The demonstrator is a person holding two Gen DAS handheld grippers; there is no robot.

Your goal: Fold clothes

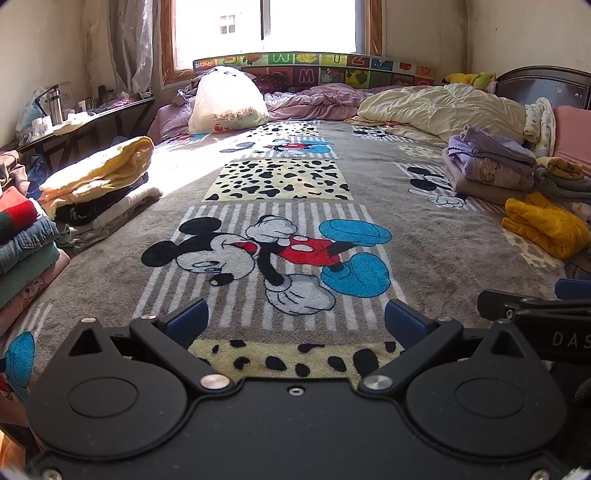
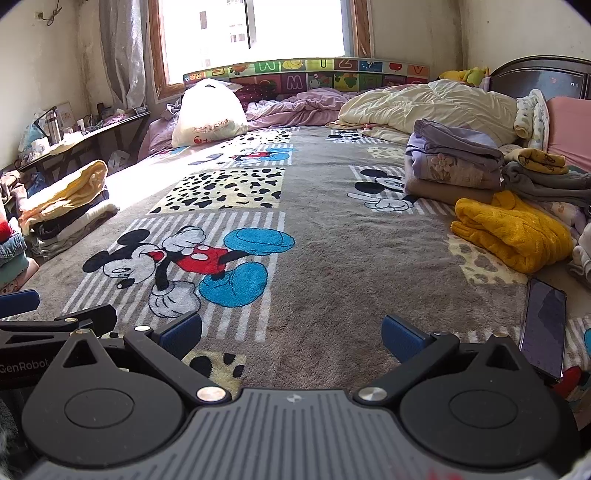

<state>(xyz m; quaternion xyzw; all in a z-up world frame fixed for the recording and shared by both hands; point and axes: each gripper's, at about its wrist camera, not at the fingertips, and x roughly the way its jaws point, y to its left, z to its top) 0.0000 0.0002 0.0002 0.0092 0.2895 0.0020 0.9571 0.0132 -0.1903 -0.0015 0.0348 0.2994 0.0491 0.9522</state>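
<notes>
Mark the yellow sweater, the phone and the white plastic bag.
yellow sweater point(image 2: 513, 230): right wrist view, middle of the knit.
phone point(image 2: 543, 328): right wrist view, centre of the dark screen.
white plastic bag point(image 1: 227, 101): left wrist view, front of the bag.

window point(image 1: 264, 26) – bright daylight | curtain point(image 1: 131, 44) left | cream walls point(image 1: 40, 48) | dark side table point(image 1: 92, 118)

Blanket point(image 1: 369, 206) is covering bed, spreading fwd from both cams. Folded stack point(image 1: 99, 192) is sitting on blanket's L edge; second stack point(image 1: 26, 243) is lying nearer cam, just beside it. Folded pile point(image 2: 450, 162) is sitting on R side, w/ knit sweater point(image 2: 513, 229) lying in front of it. Phone point(image 2: 543, 328) is lying nearer still, at R edge. Plastic bag point(image 1: 227, 99) is sitting at far L end; quilt point(image 1: 443, 107) is bunching at far R. Side table point(image 1: 85, 122) is standing L of bed.
</notes>
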